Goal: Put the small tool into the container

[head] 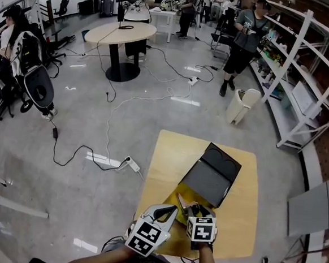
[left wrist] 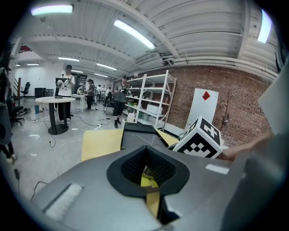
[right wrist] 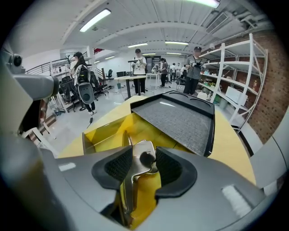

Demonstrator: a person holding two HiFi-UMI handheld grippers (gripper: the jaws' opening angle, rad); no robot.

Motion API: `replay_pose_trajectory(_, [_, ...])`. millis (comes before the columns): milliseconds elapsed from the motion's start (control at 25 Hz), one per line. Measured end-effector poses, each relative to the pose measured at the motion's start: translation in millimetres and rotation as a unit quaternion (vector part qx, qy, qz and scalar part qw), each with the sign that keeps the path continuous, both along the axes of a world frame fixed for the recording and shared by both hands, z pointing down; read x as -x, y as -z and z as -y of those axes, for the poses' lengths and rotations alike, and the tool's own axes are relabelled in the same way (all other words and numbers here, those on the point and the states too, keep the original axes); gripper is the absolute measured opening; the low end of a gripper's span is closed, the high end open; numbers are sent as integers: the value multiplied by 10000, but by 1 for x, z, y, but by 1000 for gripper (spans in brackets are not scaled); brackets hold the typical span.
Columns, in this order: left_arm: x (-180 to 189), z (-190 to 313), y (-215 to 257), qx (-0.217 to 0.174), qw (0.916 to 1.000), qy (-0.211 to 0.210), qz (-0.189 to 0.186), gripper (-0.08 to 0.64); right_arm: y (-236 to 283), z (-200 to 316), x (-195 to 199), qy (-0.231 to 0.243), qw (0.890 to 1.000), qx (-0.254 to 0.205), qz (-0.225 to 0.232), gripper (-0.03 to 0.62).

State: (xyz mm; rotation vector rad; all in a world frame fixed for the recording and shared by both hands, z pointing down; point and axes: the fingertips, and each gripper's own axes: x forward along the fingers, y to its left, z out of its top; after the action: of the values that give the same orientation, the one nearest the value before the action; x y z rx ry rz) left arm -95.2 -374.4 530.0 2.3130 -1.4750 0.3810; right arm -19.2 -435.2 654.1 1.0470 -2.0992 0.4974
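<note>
Tool: we see a small silvery metal tool [right wrist: 139, 168] with a flat head, a dark round spot and a slim shank.
Where: it stands between the right claw's [right wrist: 143, 159] pads, above the open yellow box [right wrist: 101, 134] at the desk's [head: 245, 185] near edge.
Right claw: spread wide, not clamping.
Left claw [left wrist: 145, 155]: tips together, as far as we see on nothing.
Markings: black-and-white squares on both cubes.

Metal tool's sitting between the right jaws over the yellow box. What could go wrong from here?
The metal tool stands upright in the open right gripper, over the yellow container. It could snag on a pad and lift back out as you withdraw. The open lid lies just beyond the container, so pulling away forward may knock it.
</note>
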Motion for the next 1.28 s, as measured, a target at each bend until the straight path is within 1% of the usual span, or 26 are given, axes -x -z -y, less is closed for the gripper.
replay_pose_trajectory(120, [-9,4,4,2,10000,1,6,15,6,5,-16,-195,9997,-106,43,170])
replay_pose_trajectory(240, [-19,3,4,-17,10000,-19,11,15,11,1,-26,-383,9988,-169,242,169])
replay_pose_trajectory(360, [-27,-2,4,-44,10000,-38,8,15,19,-10,-30,-419,9979,-216,453,150])
replay_pose_trajectory(520, [-45,-2,10,-41,10000,-4,-20,15,40,-16,-41,-362,9963,-338,697,95])
replay_pose_trajectory(760, [-62,-5,21,-69,10000,-56,9,15,68,-27,-49,-337,9935,-506,963,57])
replay_pose_trajectory(880, [-83,-6,24,-90,9999,-57,20,15,83,-34,-64,-254,9915,-589,1131,44])
replay_pose_trajectory(1000, [-107,-5,21,-130,9999,-20,38,15,93,-39,-85,-189,9888,-728,1291,12])
replay_pose_trajectory(1120, [-128,-3,18,-164,9998,-6,57,15,104,-43,-98,-94,9851,-843,1497,6])
replay_pose_trajectory(1280, [-142,-5,21,-216,9998,-14,31,15,124,-52,-98,141,9792,-986,1768,5])
